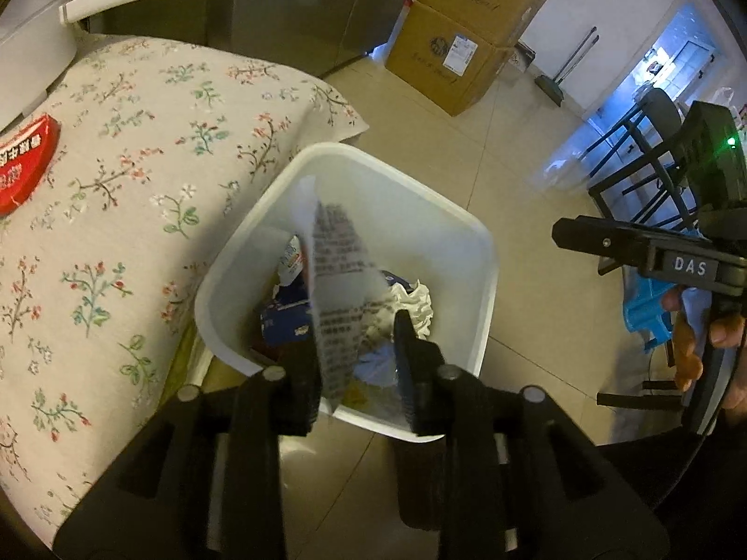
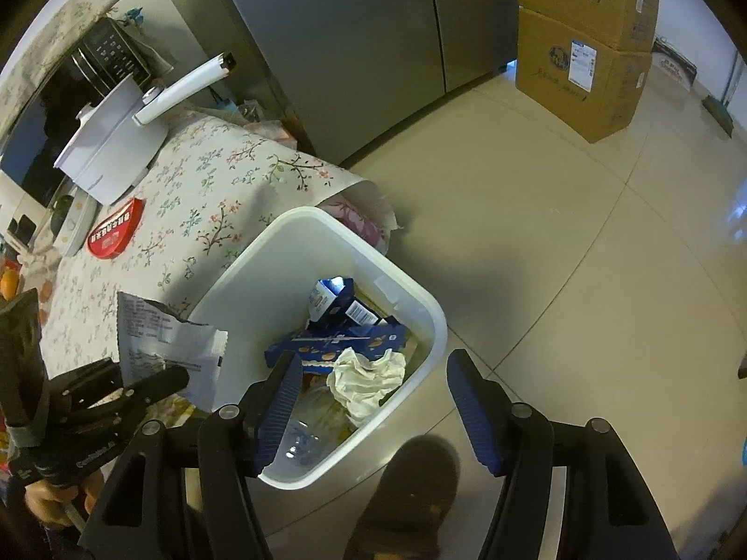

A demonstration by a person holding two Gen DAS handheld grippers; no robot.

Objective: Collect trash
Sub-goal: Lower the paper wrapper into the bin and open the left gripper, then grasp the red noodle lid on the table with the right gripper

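a white square plastic waste bin [image 1: 345, 252] is seen on the pale tiled floor [image 1: 504, 149], just beside the near right corner of a table covered with a beige floral cloth [image 1: 140, 163]. inside the bin, a dark blue cardboard biscuit box [image 2: 336, 343] is laid across the middle, with a blue and white milk carton [image 2: 329, 301] behind it on the far side. a crumpled white paper tissue [image 2: 366, 380] is seen to the right of the box, and clear plastic wrapping [image 2: 303, 438] lies at the near side. a bit of light blue material [image 1: 376, 364] is seen low in the bin in the left wrist view; what it is cannot be told.

a torn white printed plastic wrapper [image 1: 334, 298] is found over the bin between the jaws of the left gripper [image 1: 357, 368]. these jaws are parted, with a gap shown on the wrapper's right side; whether the left pad touches it cannot be told. the wrapper appears blurred.

the right gripper [image 2: 369, 401] is held over the near right rim of the bin with its blue-padded jaws spread wide, and nothing is held between them.

a red printed packet [image 2: 114, 235] is left on the cloth at the far left. two brown cardboard boxes [image 2: 583, 42] are stacked on the floor at the far right.
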